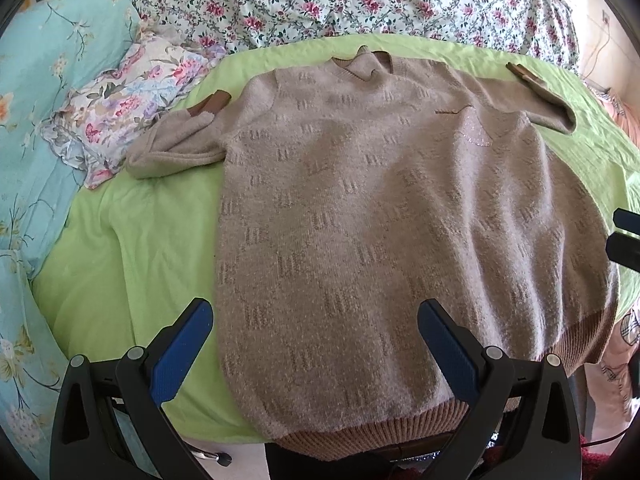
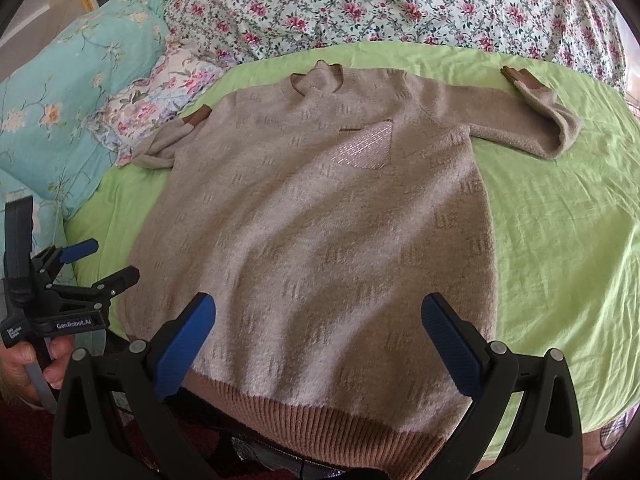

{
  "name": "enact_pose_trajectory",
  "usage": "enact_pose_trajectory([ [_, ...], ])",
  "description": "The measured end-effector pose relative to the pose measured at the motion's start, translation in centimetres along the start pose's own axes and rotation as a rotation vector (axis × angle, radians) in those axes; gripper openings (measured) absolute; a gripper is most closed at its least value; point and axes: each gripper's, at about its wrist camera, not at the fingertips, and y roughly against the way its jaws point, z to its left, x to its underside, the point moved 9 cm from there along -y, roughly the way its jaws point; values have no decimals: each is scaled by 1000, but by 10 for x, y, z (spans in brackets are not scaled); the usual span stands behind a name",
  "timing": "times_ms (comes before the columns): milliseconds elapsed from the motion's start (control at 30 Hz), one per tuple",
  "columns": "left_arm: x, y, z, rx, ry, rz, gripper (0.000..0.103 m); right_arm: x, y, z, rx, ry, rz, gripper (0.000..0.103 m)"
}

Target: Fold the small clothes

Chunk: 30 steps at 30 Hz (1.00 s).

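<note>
A beige knitted sweater [image 1: 380,216] [image 2: 320,220] lies flat, front up, on a lime green sheet [image 1: 132,248] [image 2: 560,240]. Its ribbed brown hem [image 2: 320,420] hangs over the near bed edge. Both sleeves are bent back on themselves, with brown cuffs at the left [image 1: 210,106] and at the right [image 2: 520,76]. A shiny chest pocket [image 2: 366,148] sits right of centre. My left gripper [image 1: 316,320] hovers open over the sweater's lower left part. My right gripper [image 2: 320,316] hovers open above the hem. The left gripper [image 2: 100,264] also shows in the right wrist view, held by a hand [image 2: 24,364].
A floral quilt [image 1: 360,0] is piled along the far side of the bed. A turquoise flowered cover [image 1: 60,60] and a small frilled floral pillow [image 1: 128,100] lie at the left. The right gripper's black tip [image 1: 626,236] shows at the right edge.
</note>
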Motion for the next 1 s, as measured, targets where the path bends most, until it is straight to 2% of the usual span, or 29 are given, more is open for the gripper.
enact_pose_trajectory([
  [167,-11,-9,2,0,-4,-3,102,-24,-4,-28,38,-23,-23,101],
  [300,-26,-17,6,4,7,-11,102,-57,-5,-60,50,-71,-62,91],
  [400,-43,-25,15,16,46,-15,102,-91,-6,-91,73,-108,-102,87],
  [533,-66,-36,23,35,78,-24,102,-146,-12,-144,171,-130,-150,80],
  [633,-85,-41,28,25,91,-48,102,-187,-23,-184,208,-159,-184,75],
  [700,-97,-44,30,27,101,-57,102,-215,-37,-216,265,-173,-181,69],
  [767,-107,-49,31,32,108,-61,102,-244,-56,-242,286,-187,-177,64],
  [833,-114,-55,30,31,110,-61,102,-267,-79,-266,325,-201,-152,63],
  [933,-121,-68,26,38,112,-44,102,-284,-105,-292,368,-204,-104,63],
  [1000,-121,-79,21,40,107,-19,102,-289,-127,-312,387,-225,-59,57],
])
